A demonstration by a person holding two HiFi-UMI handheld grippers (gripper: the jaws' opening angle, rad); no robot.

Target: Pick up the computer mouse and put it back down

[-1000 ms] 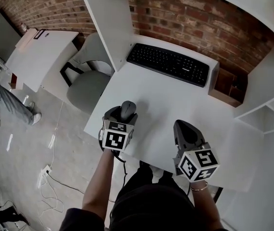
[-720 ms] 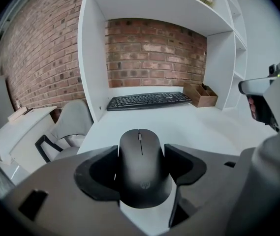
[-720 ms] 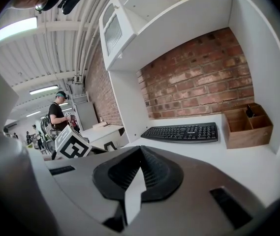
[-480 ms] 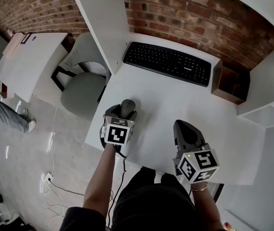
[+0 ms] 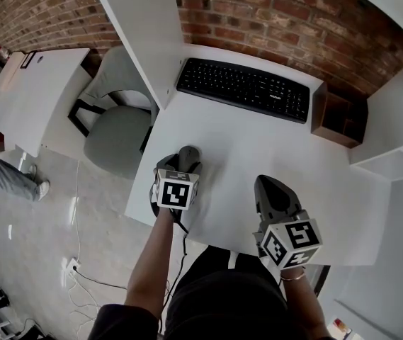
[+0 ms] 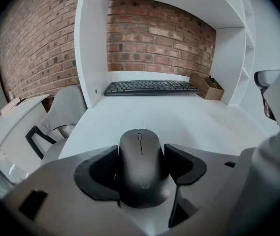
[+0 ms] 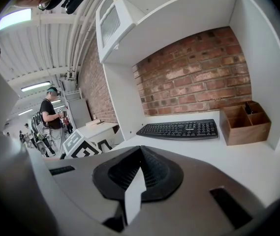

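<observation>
Left gripper view: left hand-held gripper [image 6: 141, 154] pinches the computer mouse [image 6: 140, 176]; set-down on the surface [image 6: 194, 119] likely remains. Right hand-held gripper [image 7: 138, 176] is pressed together, empty.

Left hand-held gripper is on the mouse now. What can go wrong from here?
1. The left hand-held gripper pinches the computer mouse by its smooth, curved sides; it may slip or tilt during the lift.
2. The grasp is near the left edge of the desk; a drop or careless set-down could send the mouse to the floor.
</observation>
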